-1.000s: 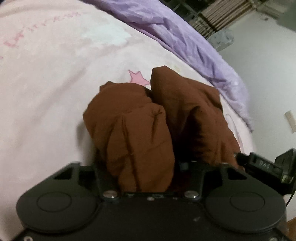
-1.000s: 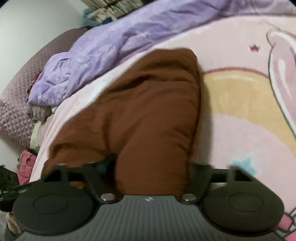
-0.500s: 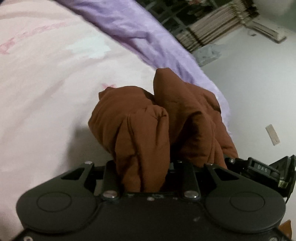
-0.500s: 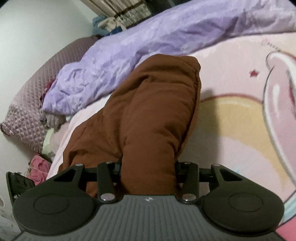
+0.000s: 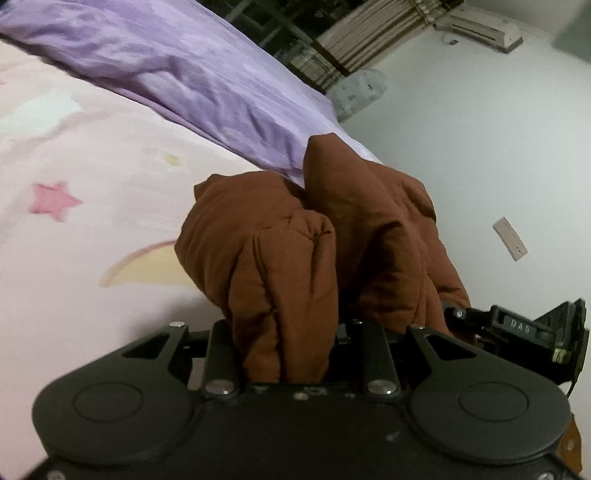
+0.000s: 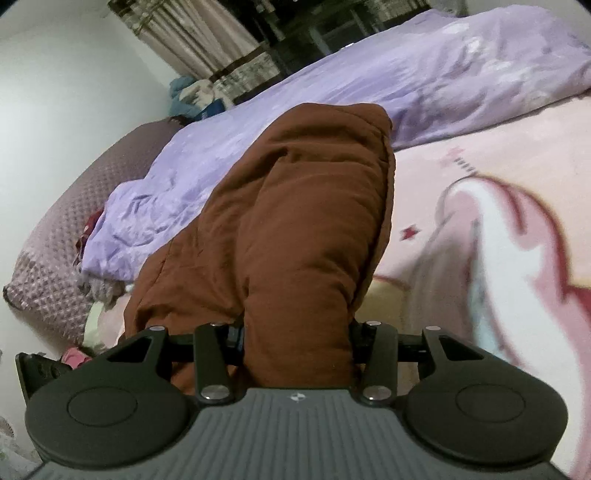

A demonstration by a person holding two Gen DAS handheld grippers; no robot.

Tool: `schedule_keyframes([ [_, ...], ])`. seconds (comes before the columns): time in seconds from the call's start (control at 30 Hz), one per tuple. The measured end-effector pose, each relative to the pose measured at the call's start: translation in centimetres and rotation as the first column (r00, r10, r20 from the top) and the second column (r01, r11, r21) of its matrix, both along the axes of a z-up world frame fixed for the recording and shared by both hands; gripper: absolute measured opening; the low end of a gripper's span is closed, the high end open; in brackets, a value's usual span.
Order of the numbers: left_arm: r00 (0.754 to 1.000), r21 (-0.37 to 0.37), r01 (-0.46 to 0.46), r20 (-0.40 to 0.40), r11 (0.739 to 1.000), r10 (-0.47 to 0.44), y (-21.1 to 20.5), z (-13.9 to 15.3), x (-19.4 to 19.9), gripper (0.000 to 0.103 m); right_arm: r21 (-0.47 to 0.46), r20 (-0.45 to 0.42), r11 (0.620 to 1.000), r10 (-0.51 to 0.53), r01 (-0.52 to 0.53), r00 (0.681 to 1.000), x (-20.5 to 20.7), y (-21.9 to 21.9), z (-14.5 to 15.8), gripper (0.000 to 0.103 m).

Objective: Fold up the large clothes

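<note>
Left gripper (image 5: 290, 343): jaws closed on a thick bunched fold of the brown padded garment (image 5: 295, 251); fingertips buried in the fabric and not seen.

Right gripper (image 6: 297, 350): likewise clamped on a padded roll of the same garment (image 6: 295, 221), which rises ahead of it and drapes away to the left.

Garment position: held up off the bed between the two tools, above the pink cartoon-print blanket (image 5: 92, 155). Whether any part trails on the blanket cannot be told.

Surroundings: crumpled lilac duvet (image 6: 406, 85) beyond the blanket; quilted mauve headboard (image 6: 48, 251); striped curtains (image 6: 207, 40); wall-mounted air conditioner (image 5: 480, 29).

Step in hand, as judged: a lift-and-carry, the garment gathered at two points and raised for laying out or doubling over.

Next move, as judged: the fabric is to be lowered onto the blanket with edges aligned and both grips kept level.

Writing: "DAS" is read on a black fitting (image 5: 524, 325) at the left view's right edge. A small round mark, no lettering, is seen on the right tool's ribbed housing.
</note>
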State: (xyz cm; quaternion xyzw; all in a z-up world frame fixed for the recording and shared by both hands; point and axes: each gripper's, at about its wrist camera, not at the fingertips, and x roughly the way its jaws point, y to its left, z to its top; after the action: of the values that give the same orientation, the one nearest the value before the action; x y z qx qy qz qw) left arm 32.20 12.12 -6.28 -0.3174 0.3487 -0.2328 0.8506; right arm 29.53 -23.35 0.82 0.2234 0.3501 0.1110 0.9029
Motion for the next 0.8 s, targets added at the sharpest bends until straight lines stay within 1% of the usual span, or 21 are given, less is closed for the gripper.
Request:
schedule_keyframes([
  [0.13,0.997,0.009,0.071,0.009,0.997,-0.071,-5.7,0.3,1.6,0.026,0.002,0.009,0.998,-0.066,0.066,0.998,-1.6,-5.2,0.8,0.053],
  [0.3,0.982,0.001,0.188,-0.019,0.982,-0.188,-13.4,-1.2,4.5,0.026,0.027,-0.018,0.988,-0.153,0.153,0.988,-4.0,-12.9,0.4,0.055],
  [0.37,0.972,0.005,0.234,-0.035,0.972,-0.234,-16.3,-2.1,5.5,0.026,0.038,-0.031,0.981,-0.19,0.191,0.981,-4.7,-15.7,-0.3,0.055],
  [0.47,0.957,0.0,0.285,-0.062,0.959,-0.284,-19.5,-3.6,7.4,0.026,0.05,-0.05,0.97,-0.236,0.238,0.97,-5.3,-18.8,-1.6,0.057],
  [0.53,0.945,-0.012,0.317,-0.077,0.948,-0.317,-21.2,-4.7,7.7,0.028,0.028,-0.05,0.968,-0.248,0.249,0.968,-5.3,-20.1,-2.5,0.061],
  [0.63,0.934,-0.05,0.326,-0.141,0.944,-0.33,-22.5,-7.6,9.4,0.033,0.032,-0.071,0.962,-0.269,0.272,0.96,-5.0,-22.4,-4.7,0.07],
  [0.67,0.933,-0.05,0.321,-0.155,0.946,-0.325,-22.6,-8.5,9.7,0.039,0.042,-0.089,0.959,-0.276,0.28,0.957,-5.0,-23.4,-5.6,0.076],
  [0.7,0.933,-0.052,0.314,-0.17,0.948,-0.318,-22.5,-9.3,9.9,0.051,0.057,-0.104,0.957,-0.279,0.286,0.955,-4.8,-24.0,-6.6,0.086],
  [0.73,0.933,-0.064,0.292,-0.198,0.954,-0.299,-22.1,-10.3,10.2,0.057,0.084,-0.101,0.954,-0.279,0.288,0.955,-4.8,-24.6,-7.5,0.091],
  [0.77,0.93,-0.093,0.275,-0.226,0.957,-0.29,-21.7,-11.1,10.7,0.067,0.13,-0.076,0.949,-0.28,0.288,0.957,-4.9,-25.5,-8.4,0.098],
  [0.8,0.92,-0.164,0.264,-0.252,0.95,-0.299,-20.8,-12.2,11.3,0.067,0.169,-0.064,0.94,-0.289,0.296,0.955,-5.1,-25.9,-9.1,0.099],
])
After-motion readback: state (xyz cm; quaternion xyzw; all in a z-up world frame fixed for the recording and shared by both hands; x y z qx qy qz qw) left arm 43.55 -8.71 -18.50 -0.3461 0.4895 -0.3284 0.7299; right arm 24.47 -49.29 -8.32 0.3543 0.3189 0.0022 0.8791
